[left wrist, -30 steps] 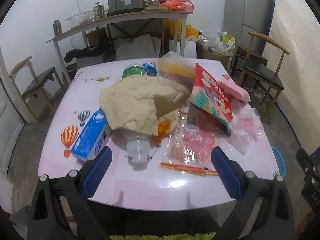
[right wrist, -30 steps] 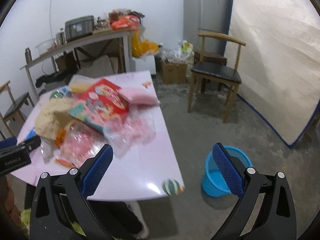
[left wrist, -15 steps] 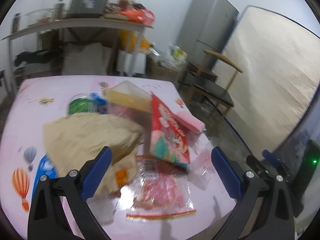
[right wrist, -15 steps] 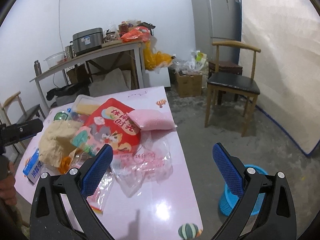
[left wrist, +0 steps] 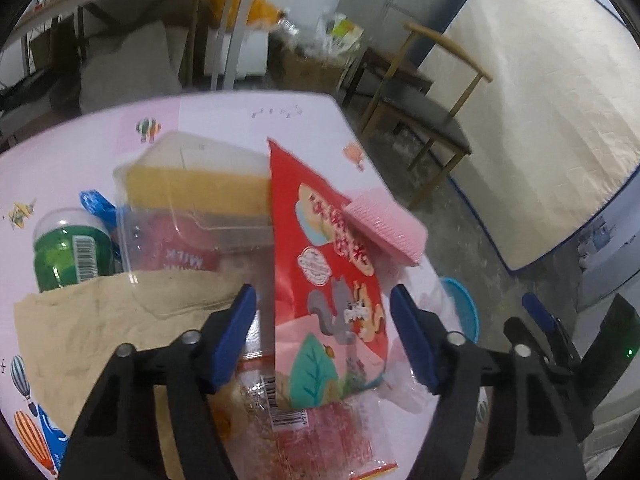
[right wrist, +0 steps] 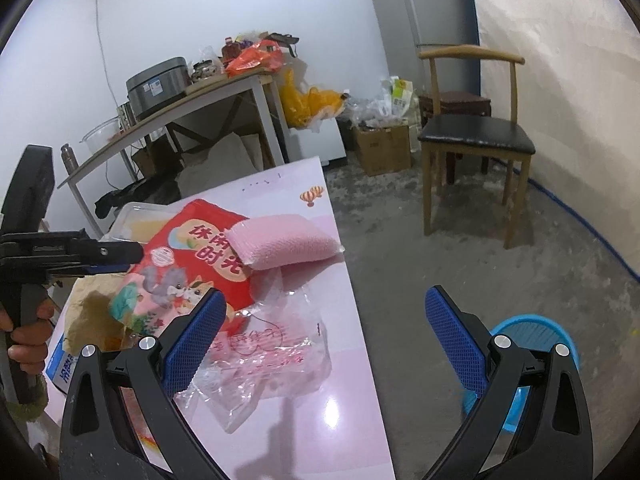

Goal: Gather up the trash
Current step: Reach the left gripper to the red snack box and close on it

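Swung in from the table's near edge, the left gripper (left wrist: 322, 330) now straddles the red snack bag (left wrist: 332, 288), jaws closing but not yet touching it. At three o'clock, the right gripper (right wrist: 320, 344) hangs wide open, empty, over clear wrappers (right wrist: 264, 356); the blue bin (right wrist: 532, 360) stands at four o'clock.

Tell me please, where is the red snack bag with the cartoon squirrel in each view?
Left wrist view: the red snack bag is at centre, between the closing jaws of the left gripper.
Right wrist view: the bag is left of centre.
Shared landmark: the pink sponge pack lying on it.
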A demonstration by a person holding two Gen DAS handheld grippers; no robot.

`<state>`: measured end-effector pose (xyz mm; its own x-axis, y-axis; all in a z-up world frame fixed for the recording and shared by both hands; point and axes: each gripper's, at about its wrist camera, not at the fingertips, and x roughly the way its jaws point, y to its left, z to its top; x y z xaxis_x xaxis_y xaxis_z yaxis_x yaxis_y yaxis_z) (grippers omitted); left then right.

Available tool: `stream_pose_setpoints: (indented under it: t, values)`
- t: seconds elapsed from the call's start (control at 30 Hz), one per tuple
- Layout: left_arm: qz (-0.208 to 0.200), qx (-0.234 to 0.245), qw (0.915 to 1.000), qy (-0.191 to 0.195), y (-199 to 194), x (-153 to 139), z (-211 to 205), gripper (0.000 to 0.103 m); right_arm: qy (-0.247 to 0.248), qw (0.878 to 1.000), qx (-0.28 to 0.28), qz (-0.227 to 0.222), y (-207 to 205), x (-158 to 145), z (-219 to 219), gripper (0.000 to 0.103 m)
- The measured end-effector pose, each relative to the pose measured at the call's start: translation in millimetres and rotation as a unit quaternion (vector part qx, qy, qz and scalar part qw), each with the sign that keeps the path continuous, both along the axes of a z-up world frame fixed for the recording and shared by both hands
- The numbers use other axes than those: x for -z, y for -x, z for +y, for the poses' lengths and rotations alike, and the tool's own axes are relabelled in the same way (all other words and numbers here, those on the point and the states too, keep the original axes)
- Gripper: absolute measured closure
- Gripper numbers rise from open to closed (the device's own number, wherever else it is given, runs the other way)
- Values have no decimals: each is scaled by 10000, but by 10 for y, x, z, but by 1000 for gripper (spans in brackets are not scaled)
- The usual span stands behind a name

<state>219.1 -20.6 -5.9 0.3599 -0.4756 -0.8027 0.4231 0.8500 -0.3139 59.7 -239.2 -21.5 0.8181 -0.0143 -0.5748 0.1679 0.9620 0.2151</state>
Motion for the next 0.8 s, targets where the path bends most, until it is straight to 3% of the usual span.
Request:
stream_pose_setpoints:
  t: [0.1,0.3,0.57,0.8]
  values:
    - [219,-26,9998,-24,-65,94,-19,51,-50,10000,-25,53,-31,45,-13,8]
    - [461,-148,9988,113,-40,145,49,84,-105,9998,-92,113,-56,80,-17,11]
    - [309,-246,9981,475,91,14,196,94,-189,9996,-186,123,-22,60,-15,13]
    - [-445,-364,9973,462,451,-258,293,95,-473,9981,-308,236,7,44,-59,14]
